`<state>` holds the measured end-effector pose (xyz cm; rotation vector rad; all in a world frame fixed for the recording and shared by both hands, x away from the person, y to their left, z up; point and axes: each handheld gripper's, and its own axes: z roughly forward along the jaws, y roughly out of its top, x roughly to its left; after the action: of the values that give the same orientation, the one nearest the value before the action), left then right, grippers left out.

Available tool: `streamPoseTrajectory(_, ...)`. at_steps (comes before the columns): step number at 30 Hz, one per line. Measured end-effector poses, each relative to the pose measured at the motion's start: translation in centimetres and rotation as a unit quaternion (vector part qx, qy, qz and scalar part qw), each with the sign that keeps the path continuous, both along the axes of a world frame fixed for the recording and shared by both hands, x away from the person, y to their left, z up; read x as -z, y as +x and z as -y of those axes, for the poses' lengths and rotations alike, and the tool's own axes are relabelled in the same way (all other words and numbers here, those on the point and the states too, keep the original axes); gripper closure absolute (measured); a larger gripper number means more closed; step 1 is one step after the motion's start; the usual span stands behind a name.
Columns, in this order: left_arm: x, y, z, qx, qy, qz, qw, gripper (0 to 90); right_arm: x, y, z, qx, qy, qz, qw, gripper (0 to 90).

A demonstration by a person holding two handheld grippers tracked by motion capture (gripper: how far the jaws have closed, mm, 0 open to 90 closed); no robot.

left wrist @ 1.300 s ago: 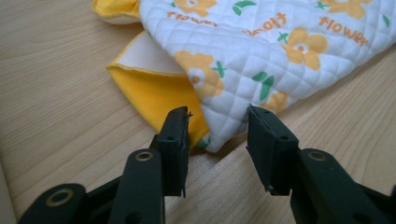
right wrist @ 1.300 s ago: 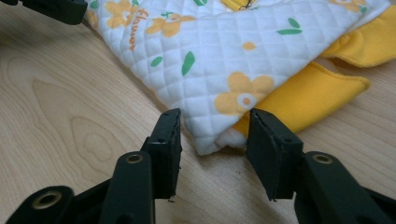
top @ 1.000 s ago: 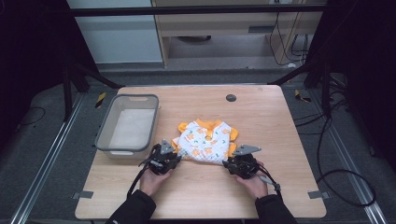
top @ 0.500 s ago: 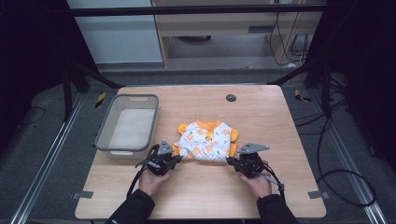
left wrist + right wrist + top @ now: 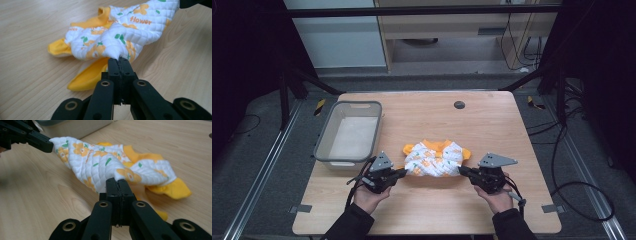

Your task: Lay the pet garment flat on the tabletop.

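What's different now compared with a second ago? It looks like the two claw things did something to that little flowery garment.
Both grippers have closed on the near edge of the quilted garment: the left gripper pinches its left corner, the right gripper its right. They have lifted that edge, so the cloth, flat before, is now bunched and stretched between them. The grey bin and the table stayed as they were.

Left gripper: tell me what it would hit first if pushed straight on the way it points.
The quilted flowered garment that the left gripper is already shut on; beyond it, probably the right gripper holding the far end, though depth is hard to judge.
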<state>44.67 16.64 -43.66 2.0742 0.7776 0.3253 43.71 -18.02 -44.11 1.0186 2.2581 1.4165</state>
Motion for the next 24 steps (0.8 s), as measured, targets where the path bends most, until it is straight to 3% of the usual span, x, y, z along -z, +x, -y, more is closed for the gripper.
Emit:
streamPoseTrajectory(5, -1.3, -0.6, 0.1, 0.011, -0.013, 0.004, 0.9998, 89.8, -1.2, -0.4, 0.2, -0.003, 0.014, 0.008, 0.9999, 89.5)
streamPoseTrajectory(7, -1.7, 0.0, 0.4, 0.008, -0.004, 0.0, 1.0, 89.8, -1.6, 0.2, 0.2, 0.007, 0.013, 0.004, 0.9999, 89.4)
streamPoseTrajectory(9, -1.7, 1.1, 0.6, -0.004, -0.014, -0.009, 0.9999, 89.8, -1.6, 1.4, 0.2, 0.023, 0.014, -0.01, 0.9996, 89.4)
streamPoseTrajectory(12, -0.8, 3.2, 1.1, -0.029, -0.005, -0.02, 0.9993, 89.7, -0.4, 4.0, -0.1, 0.058, -0.005, -0.04, 0.9975, 89.0)
streamPoseTrajectory(13, -0.3, 3.8, 1.4, -0.038, -0.003, -0.024, 0.999, 89.4, 0.7, 5.6, -0.4, 0.077, -0.027, -0.051, 0.9953, 88.5)
streamPoseTrajectory(14, 0.8, 4.9, 1.8, -0.05, 0.011, -0.025, 0.9984, 89.1, 1.3, 6.2, -0.6, 0.082, -0.037, -0.052, 0.9946, 87.5)
streamPoseTrajectory(15, 1.3, 5.2, 1.9, -0.06, 0.01, -0.025, 0.9979, 88.3, 1.9, 6.6, -0.8, 0.089, -0.045, -0.048, 0.9939, 85.8)
streamPoseTrajectory(19, 2.0, 5.5, 1.8, -0.077, 0.005, -0.028, 0.9966, 79.8, 2.8, 6.9, -1.1, 0.099, -0.059, -0.035, 0.9927, 80.2)
streamPoseTrajectory(20, 2.0, 5.4, 1.7, -0.085, 0.011, -0.018, 0.9962, 71.8, 2.8, 6.8, -1.0, 0.101, -0.061, -0.03, 0.9925, 79.1)
streamPoseTrajectory(21, 1.8, 5.3, 1.5, -0.091, 0.01, -0.011, 0.9957, 58.3, 2.2, 6.3, -0.7, 0.101, -0.056, -0.017, 0.9932, 75.3)
streamPoseTrajectory(23, 1.4, 5.0, 0.6, -0.096, -0.007, -0.004, 0.9954, 47.2, 1.5, 5.6, -0.1, 0.104, -0.04, -0.004, 0.9938, 69.5)
streamPoseTrajectory(24, 1.2, 4.7, 0.2, -0.098, -0.012, -0.001, 0.9952, 47.2, 1.5, 5.6, -0.1, 0.104, -0.04, -0.004, 0.9938, 69.5)
